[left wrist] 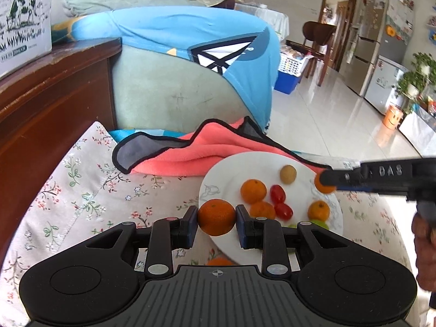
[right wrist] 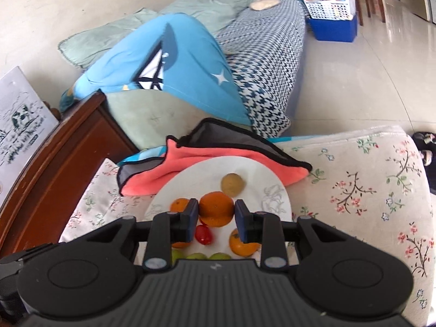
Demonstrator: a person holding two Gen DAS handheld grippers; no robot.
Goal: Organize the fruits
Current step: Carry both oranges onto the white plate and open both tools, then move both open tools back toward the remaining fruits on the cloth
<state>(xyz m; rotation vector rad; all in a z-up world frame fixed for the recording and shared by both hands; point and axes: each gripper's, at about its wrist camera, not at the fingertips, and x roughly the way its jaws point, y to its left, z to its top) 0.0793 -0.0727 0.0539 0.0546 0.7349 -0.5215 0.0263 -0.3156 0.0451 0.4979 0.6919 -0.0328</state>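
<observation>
Floral cloth (right wrist: 368,190), white plate (right wrist: 272,188) (fruit-laden): both grippers, left (left wrist: 217,218) & right (right wrist: 216,212), each pinching a tangerine.

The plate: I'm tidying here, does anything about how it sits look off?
Yes. The white plate rests partly on the bunched coral towel instead of flat on the floral cloth, so it may be tilted.
</observation>
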